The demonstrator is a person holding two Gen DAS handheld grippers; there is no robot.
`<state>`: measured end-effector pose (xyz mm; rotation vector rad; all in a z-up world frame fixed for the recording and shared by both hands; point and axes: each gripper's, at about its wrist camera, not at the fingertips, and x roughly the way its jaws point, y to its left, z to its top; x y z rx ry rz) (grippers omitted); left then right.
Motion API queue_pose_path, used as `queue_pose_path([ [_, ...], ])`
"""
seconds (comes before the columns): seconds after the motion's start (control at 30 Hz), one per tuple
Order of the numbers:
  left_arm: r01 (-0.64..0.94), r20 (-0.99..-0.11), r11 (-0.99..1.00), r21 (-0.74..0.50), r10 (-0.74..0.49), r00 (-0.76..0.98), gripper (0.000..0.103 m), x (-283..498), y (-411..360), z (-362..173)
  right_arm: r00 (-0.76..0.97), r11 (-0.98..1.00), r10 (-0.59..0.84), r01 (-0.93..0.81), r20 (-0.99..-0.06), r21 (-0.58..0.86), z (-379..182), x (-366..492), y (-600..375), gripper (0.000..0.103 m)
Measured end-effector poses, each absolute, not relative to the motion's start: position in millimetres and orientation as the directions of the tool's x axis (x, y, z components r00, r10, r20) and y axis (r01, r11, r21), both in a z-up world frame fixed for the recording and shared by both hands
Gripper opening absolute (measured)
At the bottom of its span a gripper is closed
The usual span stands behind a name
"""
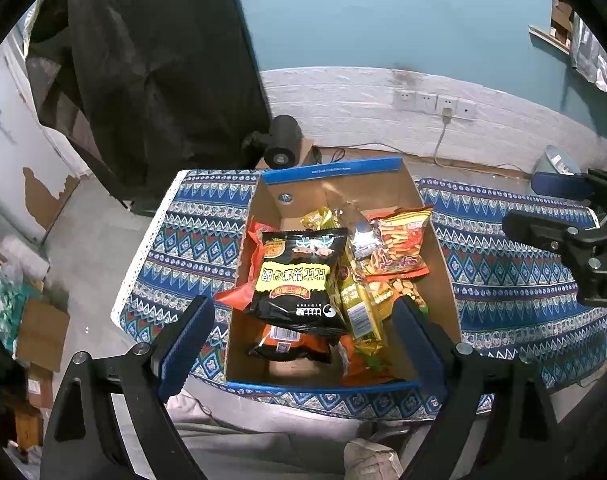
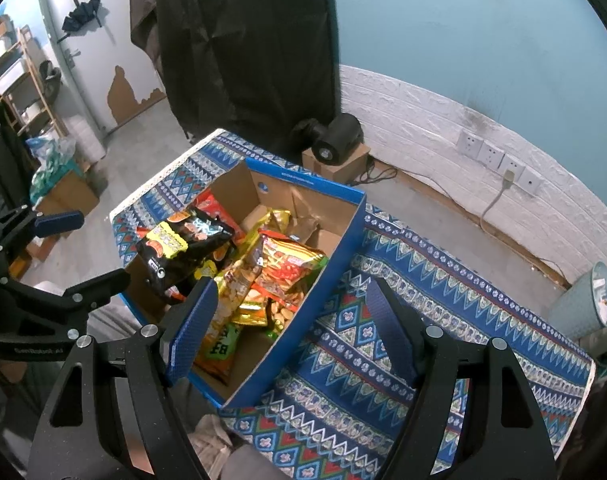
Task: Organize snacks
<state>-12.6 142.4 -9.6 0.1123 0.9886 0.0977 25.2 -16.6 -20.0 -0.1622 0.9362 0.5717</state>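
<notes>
One box (image 1: 335, 196) is sitting on the patterned cloth (image 1: 191, 240), open-topped. Snacks are lying piled inside it: one black bag (image 1: 299, 276) on top, one red-orange bag (image 1: 399, 244) beside it, several gold packets (image 1: 359, 312) between; exact count unclear. Left gripper (image 1: 303, 332) is hovering over the box's near end, jaws spread, pinching nothing. Right gripper (image 2: 291, 320) is straddling the box's right wall, jaws spread, empty.

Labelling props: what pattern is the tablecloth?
Tablecloth: blue, banded with zigzags and diamonds in white, red, green. Clearest in the right wrist view.
</notes>
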Motion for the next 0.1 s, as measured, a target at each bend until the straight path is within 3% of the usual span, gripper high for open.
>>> queue_pose_path([
  [0.1,-0.031,-0.828,0.990,0.136,0.130,0.545,0.092,-12.9,141.5,-9.9,0.456,0.840,0.393,-0.531,-0.799,0.110,-20.4,25.1,-16.4,0.076],
])
